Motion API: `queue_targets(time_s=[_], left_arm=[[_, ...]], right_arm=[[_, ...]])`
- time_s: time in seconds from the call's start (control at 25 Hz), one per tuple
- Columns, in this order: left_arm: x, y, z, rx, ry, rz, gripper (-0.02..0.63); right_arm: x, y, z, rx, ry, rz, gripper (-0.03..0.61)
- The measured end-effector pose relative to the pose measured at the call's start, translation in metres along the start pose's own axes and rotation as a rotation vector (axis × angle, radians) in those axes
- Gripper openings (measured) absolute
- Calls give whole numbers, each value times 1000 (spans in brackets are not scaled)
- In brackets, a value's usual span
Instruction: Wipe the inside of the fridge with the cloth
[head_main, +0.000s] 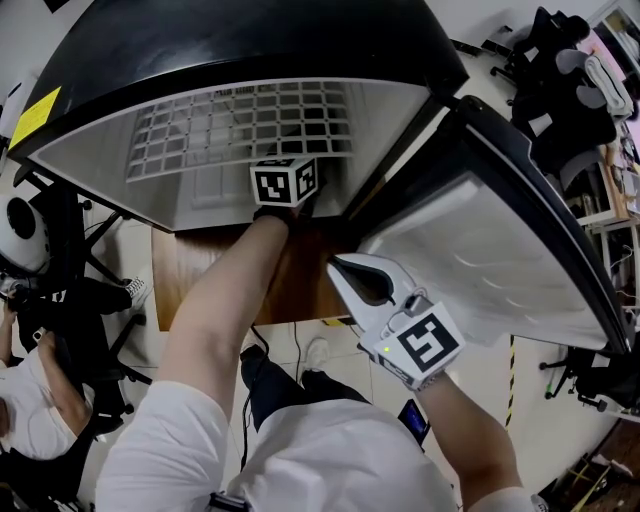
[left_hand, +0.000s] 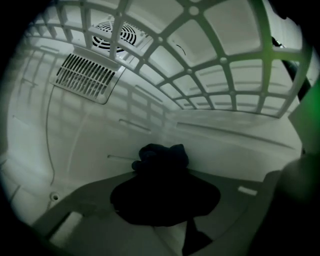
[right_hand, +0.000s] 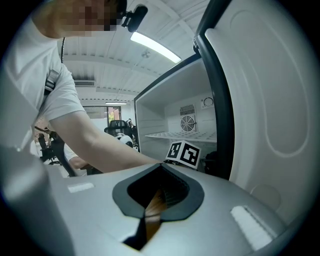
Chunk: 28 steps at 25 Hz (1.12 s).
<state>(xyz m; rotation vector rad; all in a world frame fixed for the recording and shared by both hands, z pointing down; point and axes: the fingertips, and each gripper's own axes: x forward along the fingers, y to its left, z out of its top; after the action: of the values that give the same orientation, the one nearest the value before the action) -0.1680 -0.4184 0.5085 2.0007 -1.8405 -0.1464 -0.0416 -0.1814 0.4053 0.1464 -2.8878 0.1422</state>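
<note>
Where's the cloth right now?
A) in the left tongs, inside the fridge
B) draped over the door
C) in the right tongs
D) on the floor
A: the left gripper view shows the dark cloth pinched at the tip of the left tongs, inside the fridge under the wire shelf. The right tongs are shut on nothing, outside by the door.
</note>
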Motion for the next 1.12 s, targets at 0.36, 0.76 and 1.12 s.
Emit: queue_targets(time_s=[0.36,0.76,1.12], left_arm=[[-13,-19,-9,14,23,-78,120],[-35,-39,-16,28,25,-108,120],[-58,-60,-27,25,30,-134,120]], right_arm=[[0,13,0,-2,-5,31,2],[-9,31,-3,-9,-2,61,2],[-21,47,-3,-25,-20,85,2]])
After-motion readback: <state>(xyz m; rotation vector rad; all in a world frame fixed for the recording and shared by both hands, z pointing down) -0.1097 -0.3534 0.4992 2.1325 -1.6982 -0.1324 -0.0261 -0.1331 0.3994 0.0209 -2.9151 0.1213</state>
